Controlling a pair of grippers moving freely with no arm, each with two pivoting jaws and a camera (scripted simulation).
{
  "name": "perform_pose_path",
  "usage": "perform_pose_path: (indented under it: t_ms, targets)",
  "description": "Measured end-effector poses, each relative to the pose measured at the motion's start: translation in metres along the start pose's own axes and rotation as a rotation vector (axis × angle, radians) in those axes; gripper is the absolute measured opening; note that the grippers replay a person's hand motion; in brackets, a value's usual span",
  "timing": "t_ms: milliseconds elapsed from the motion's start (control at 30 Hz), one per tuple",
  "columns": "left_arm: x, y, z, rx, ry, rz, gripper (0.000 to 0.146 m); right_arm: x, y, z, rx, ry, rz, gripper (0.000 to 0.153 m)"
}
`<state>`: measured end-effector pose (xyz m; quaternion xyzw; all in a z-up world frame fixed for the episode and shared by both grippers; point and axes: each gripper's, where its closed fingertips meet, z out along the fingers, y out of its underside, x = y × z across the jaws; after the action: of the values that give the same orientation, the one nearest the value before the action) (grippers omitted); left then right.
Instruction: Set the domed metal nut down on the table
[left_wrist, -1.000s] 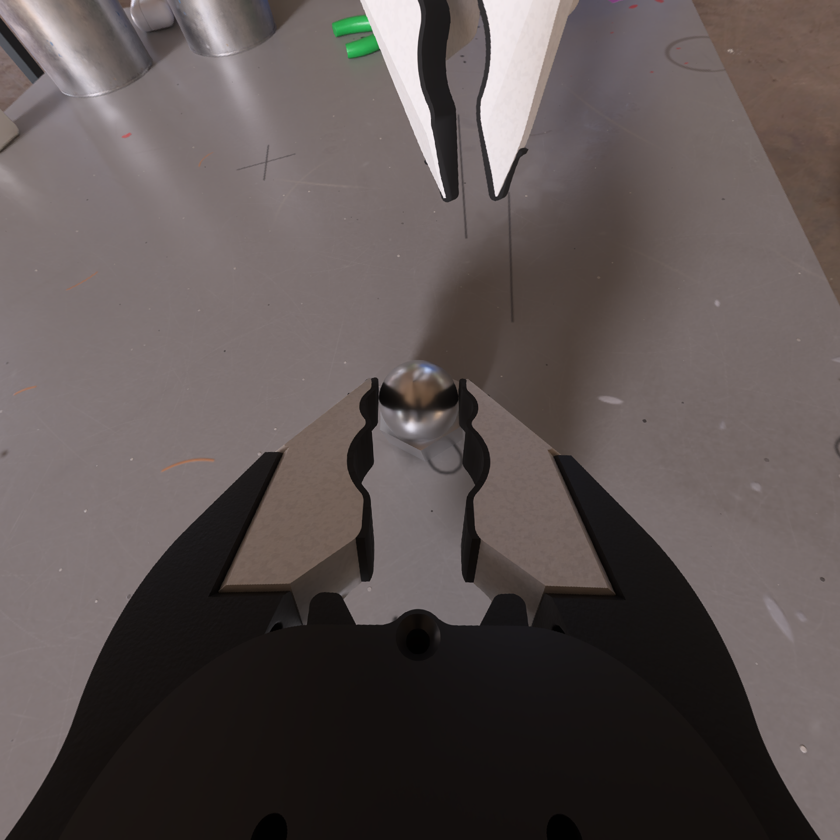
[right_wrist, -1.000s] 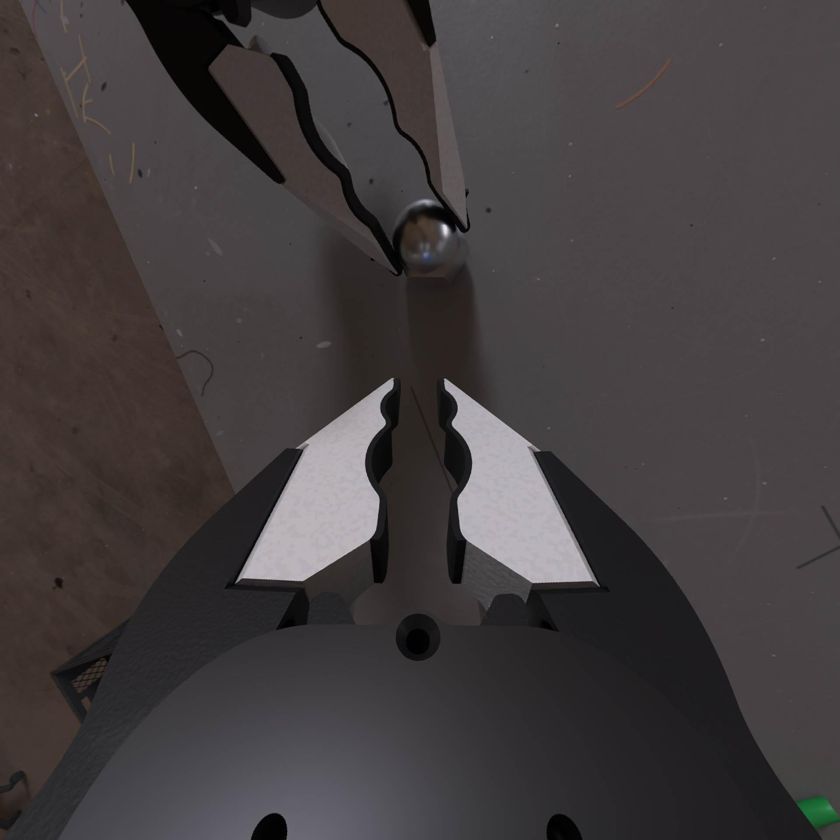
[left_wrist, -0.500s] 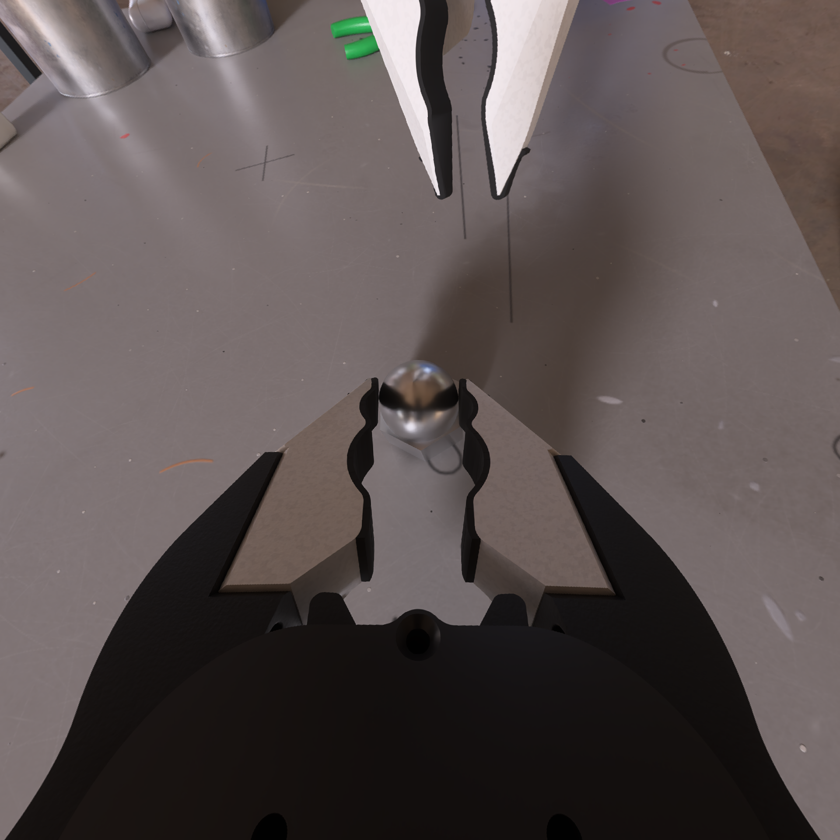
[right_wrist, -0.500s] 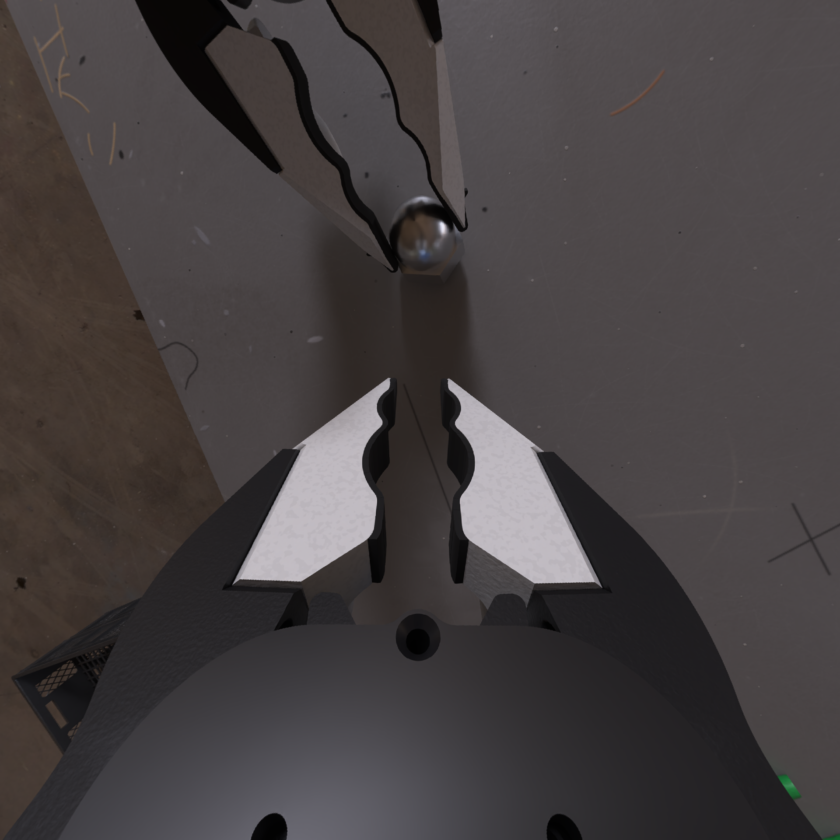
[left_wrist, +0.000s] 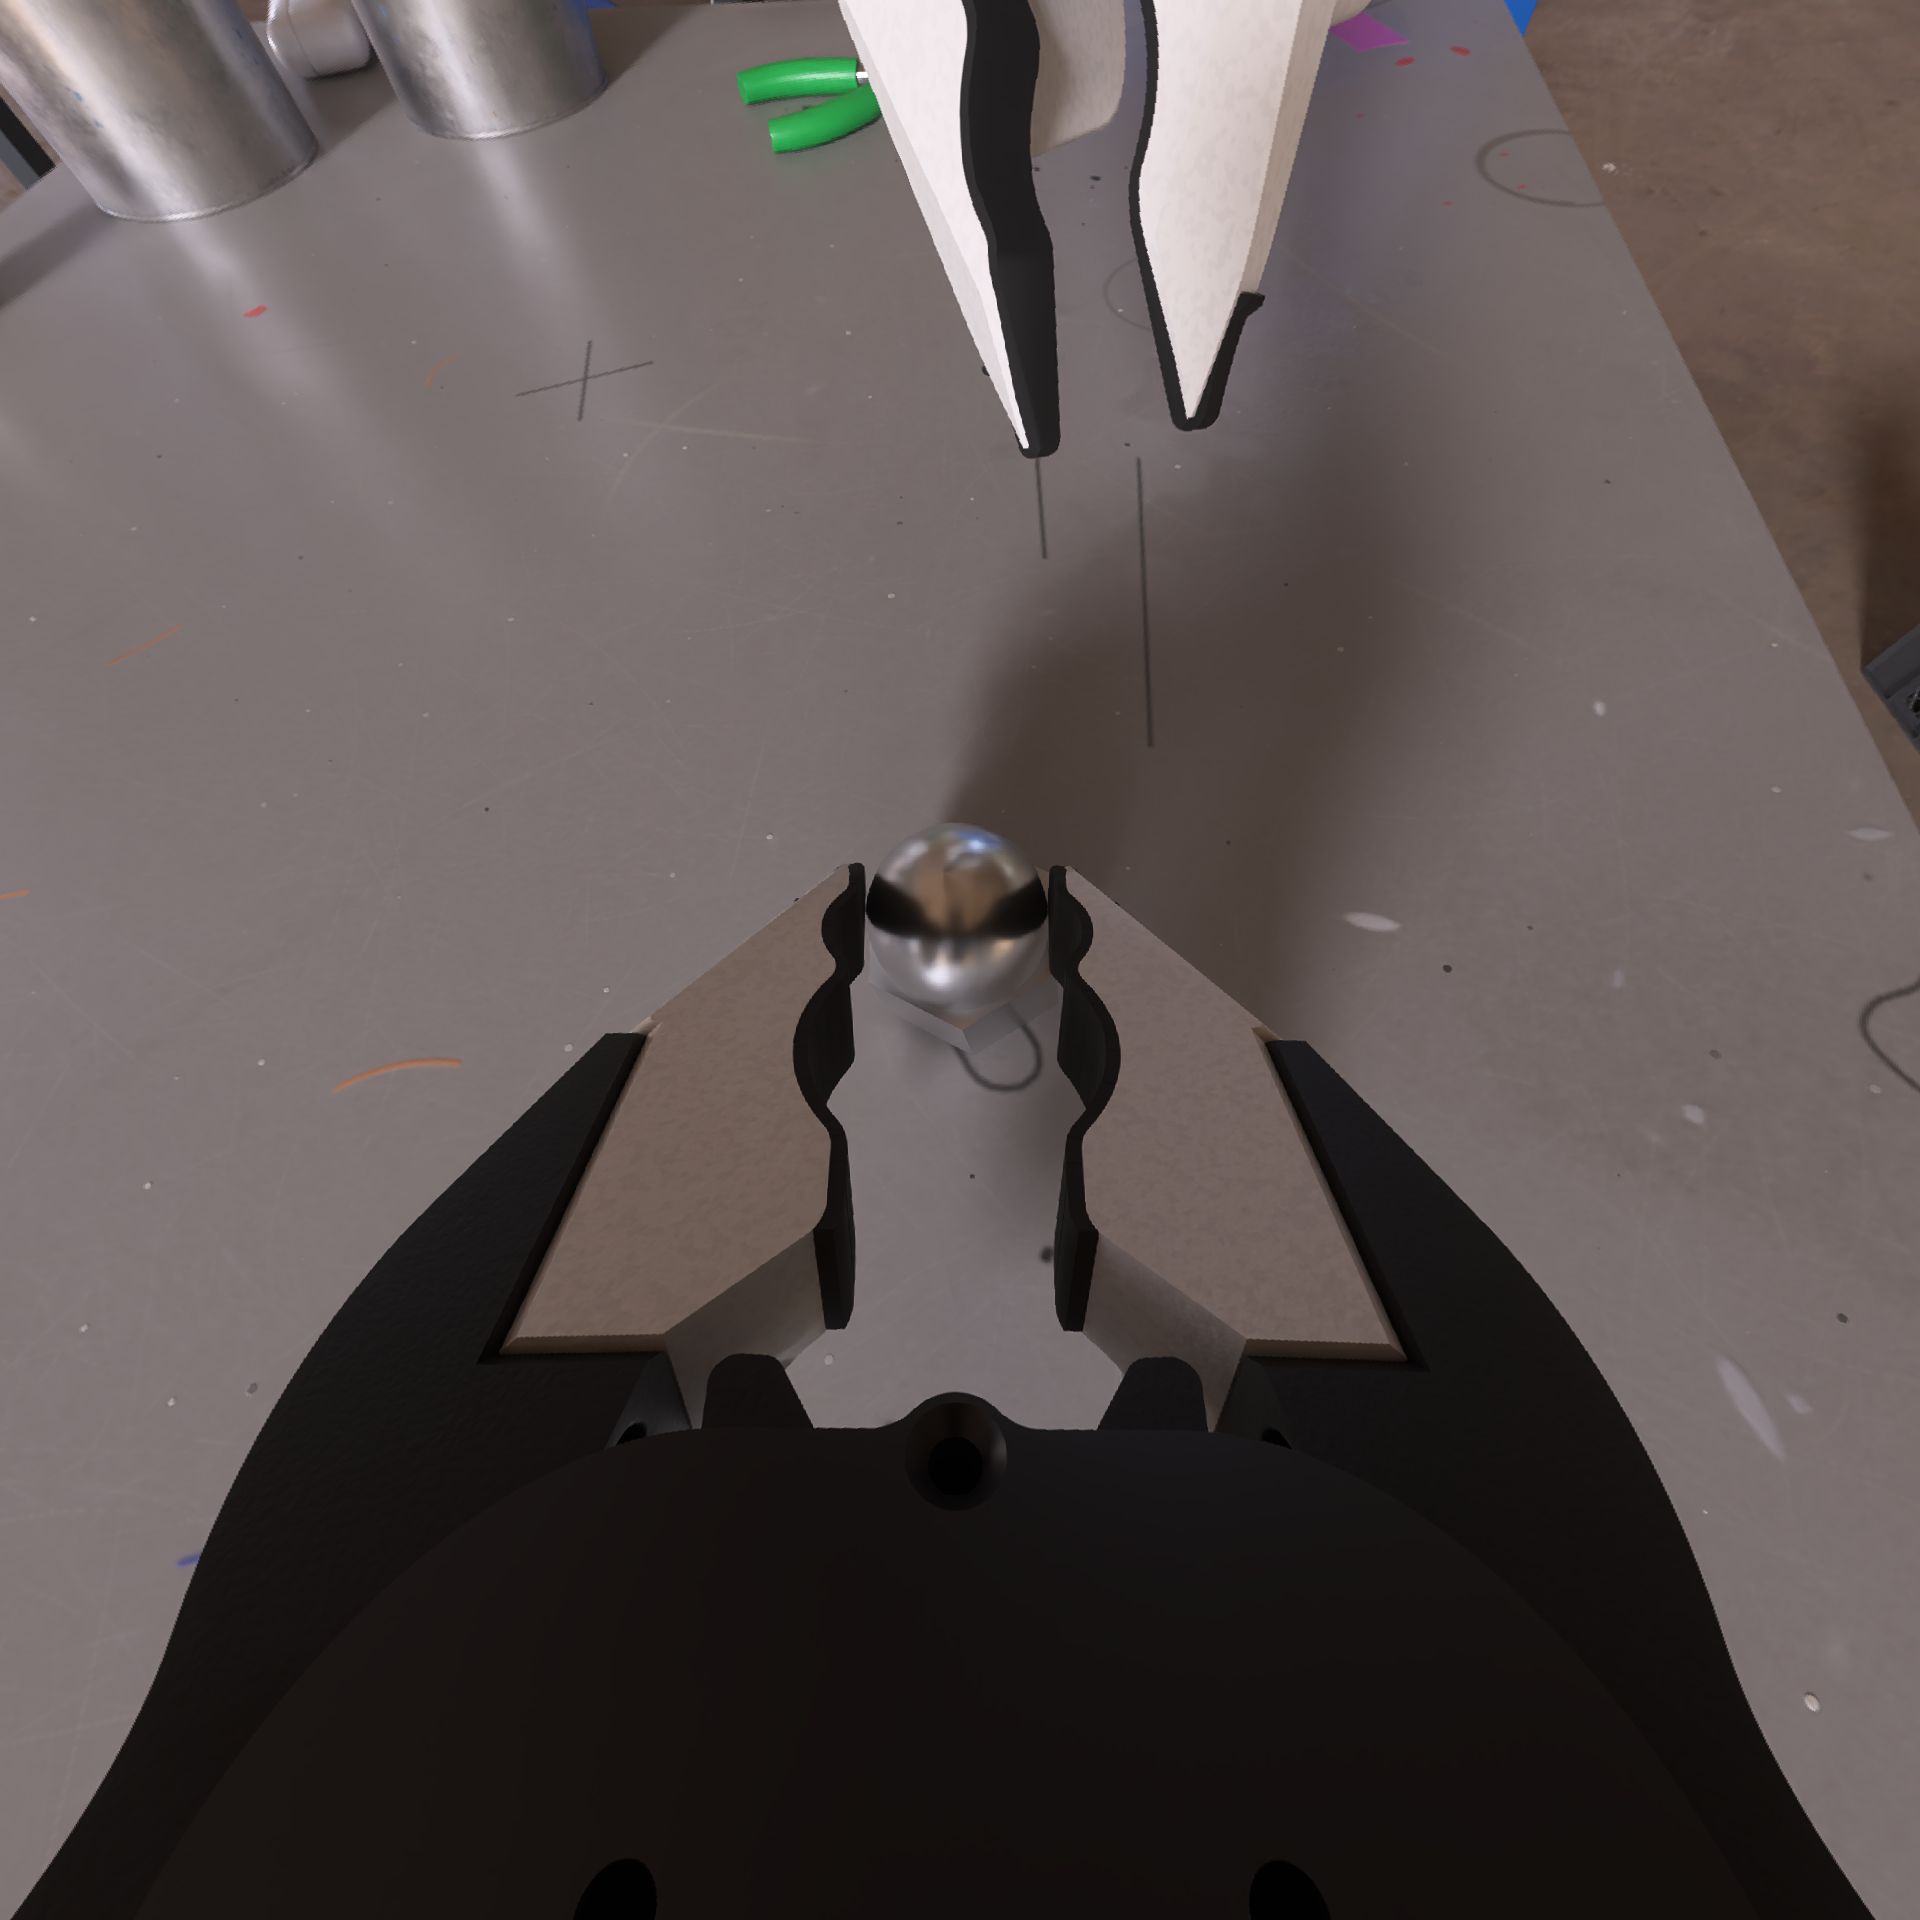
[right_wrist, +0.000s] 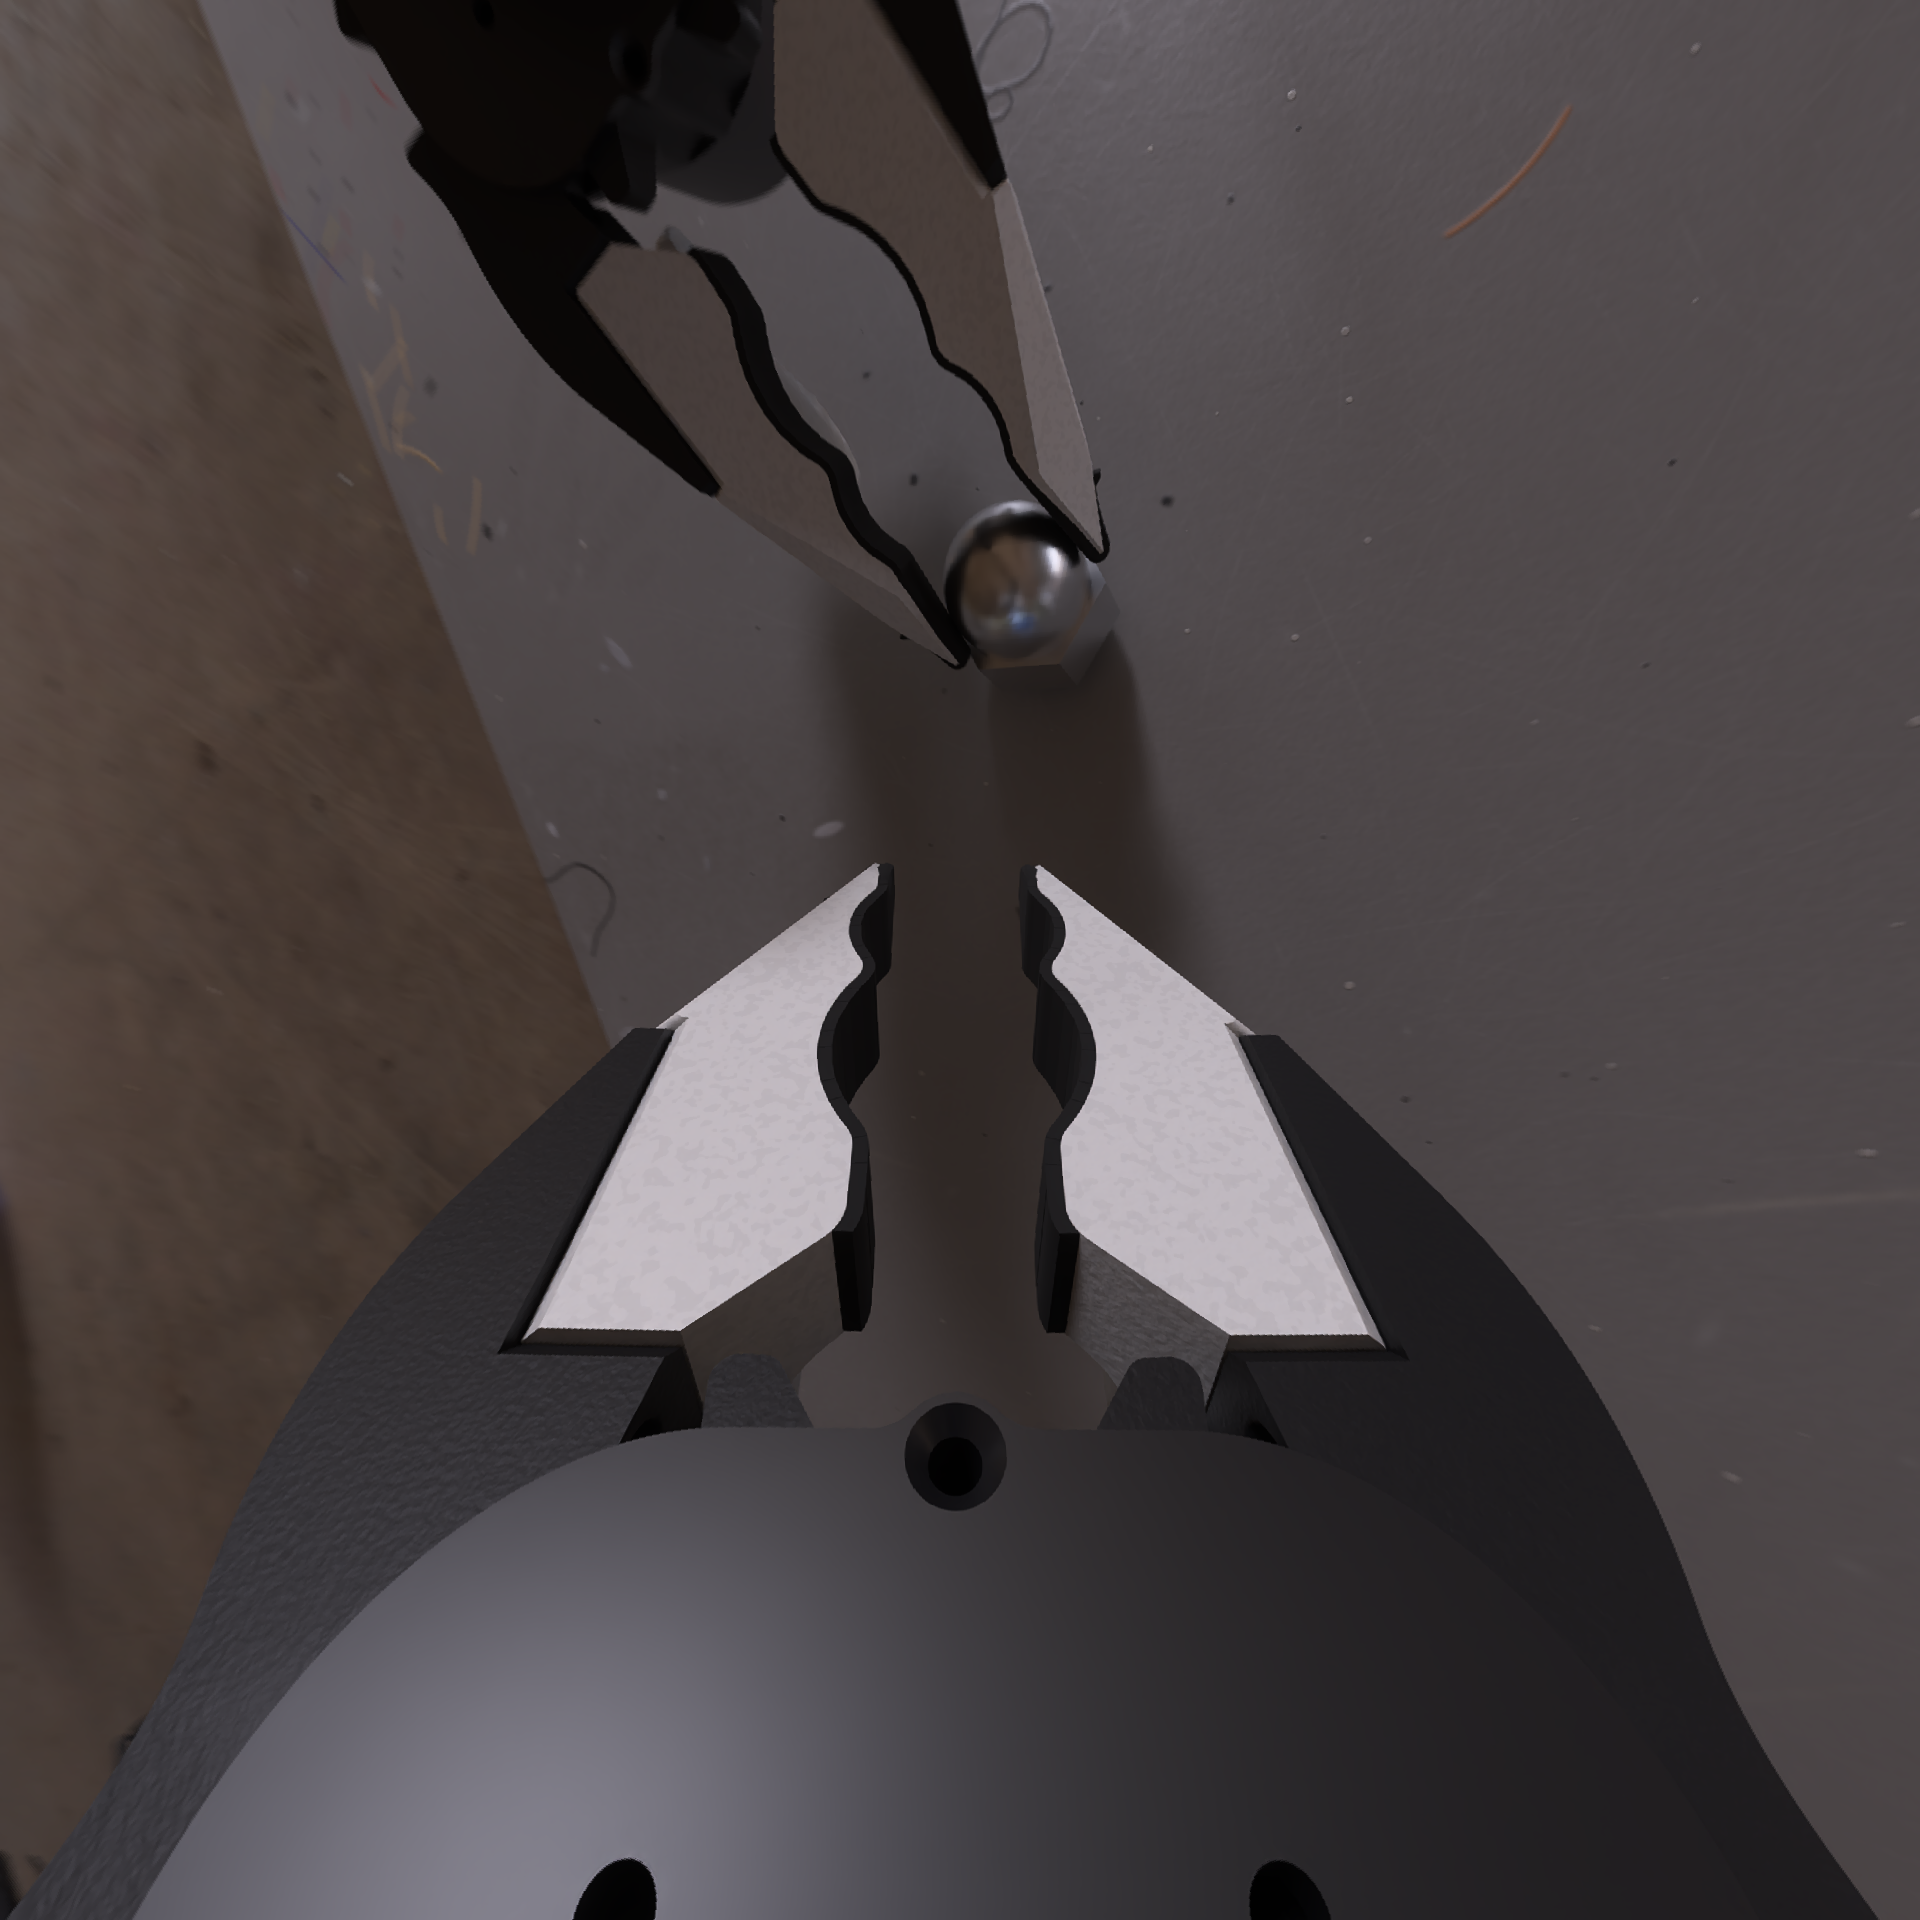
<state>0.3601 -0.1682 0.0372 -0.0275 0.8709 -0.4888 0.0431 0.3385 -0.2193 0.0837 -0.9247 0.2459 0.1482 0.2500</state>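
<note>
- Left wrist view:
- Nut (left_wrist: 954, 920) sits right between the tips of the left gripper (left_wrist: 956, 899), and both black pads touch its shiny round top.
- So the left gripper is closed on the nut and holds it.
- I can see a flat edge of the nut's base just under the dome, close to the table (left_wrist: 416, 831). I cannot tell if it touches the table yet.
- My guess: the nut is low, but the job is not done, because the gripper has not let go. It has to open and back away.
- Far ahead of the tips, the right gripper (left_wrist: 1112, 436) hangs with white fingers and holds nothing.
- Ahead and to the left stand metal cans (left_wrist: 156, 114), with green handles (left_wrist: 805, 104) near them.
- The table is grey, with scratches, specks and a drawn cross.

- Right wrist view:
- The right gripper (right_wrist: 956, 883) has a small gap between its tips, and nothing is in it.
- Ahead of it, the left gripper (right_wrist: 1023, 603) pinches the nut (right_wrist: 1013, 597) at its tips.
- The nut's flat base looks very close to the table (right_wrist: 1455, 727), with a dark shadow next to it.
- Off to the left, past the table edge, is a brown floor (right_wrist: 208, 727).
</note>
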Motion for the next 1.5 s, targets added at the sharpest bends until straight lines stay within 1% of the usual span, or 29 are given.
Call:
perform_pose_path:
  t_ms: [100, 200, 300, 467, 700, 833, 900, 967, 1067, 1233, 1300, 1333, 1433, 1500]
  targets:
    - [0.000, 0.002, 0.001, -0.008, 0.002, 0.001, 0.035, -0.002, 0.000, -0.001, 0.057, -0.085, 0.073, 0.024]
    - [0.001, 0.003, 0.002, -0.018, -0.004, 0.009, 0.035, -0.003, 0.001, -0.001, 0.100, -0.122, 0.069, 0.023]
    - [0.003, 0.003, 0.003, -0.023, -0.002, 0.010, 0.035, -0.004, 0.003, 0.000, 0.134, -0.111, 0.020, 0.018]
    - [0.003, 0.003, 0.004, -0.038, -0.016, 0.020, 0.035, 0.000, 0.004, 0.001, 0.182, -0.041, -0.043, 0.000]
    - [0.004, 0.004, 0.004, -0.054, -0.019, 0.007, 0.035, -0.001, 0.004, 0.000, 0.231, -0.024, -0.076, 0.000]
    - [0.004, 0.004, 0.004, -0.061, -0.018, -0.005, 0.035, -0.013, -0.002, -0.006, 0.290, -0.083, -0.101, 0.000]
    - [0.005, 0.003, 0.004, -0.052, -0.013, -0.010, 0.035, -0.011, -0.003, -0.009, 0.296, -0.060, -0.102, 0.000]
    - [0.005, 0.002, 0.004, -0.048, -0.015, -0.001, 0.035, -0.007, -0.004, -0.010, 0.302, -0.058, -0.054, 0.000]
    - [0.005, 0.002, 0.004, -0.046, -0.016, 0.005, 0.035, 0.001, -0.003, -0.009, 0.289, -0.100, 0.082, 0.000]
    - [0.007, 0.000, 0.002, -0.026, 0.007, 0.014, 0.035, 0.005, 0.001, -0.005, 0.265, -0.182, 0.248, 0.000]
    - [0.005, -0.004, -0.003, -0.012, 0.006, 0.022, 0.052, 0.005, 0.001, -0.004, 0.264, -0.207, 0.286, 0.000]
    - [0.003, -0.006, -0.006, -0.001, -0.003, 0.030, 0.055, 0.005, 0.002, -0.003, 0.260, -0.210, 0.301, 0.000]
    - [-0.001, -0.019, -0.017, 0.048, -0.024, 0.067, 0.054, 0.005, 0.003, -0.002, 0.250, -0.215, 0.317, 0.000]
    - [0.000, -0.030, -0.023, 0.086, -0.028, 0.098, 0.047, 0.005, 0.003, -0.001, 0.246, -0.221, 0.326, 0.000]
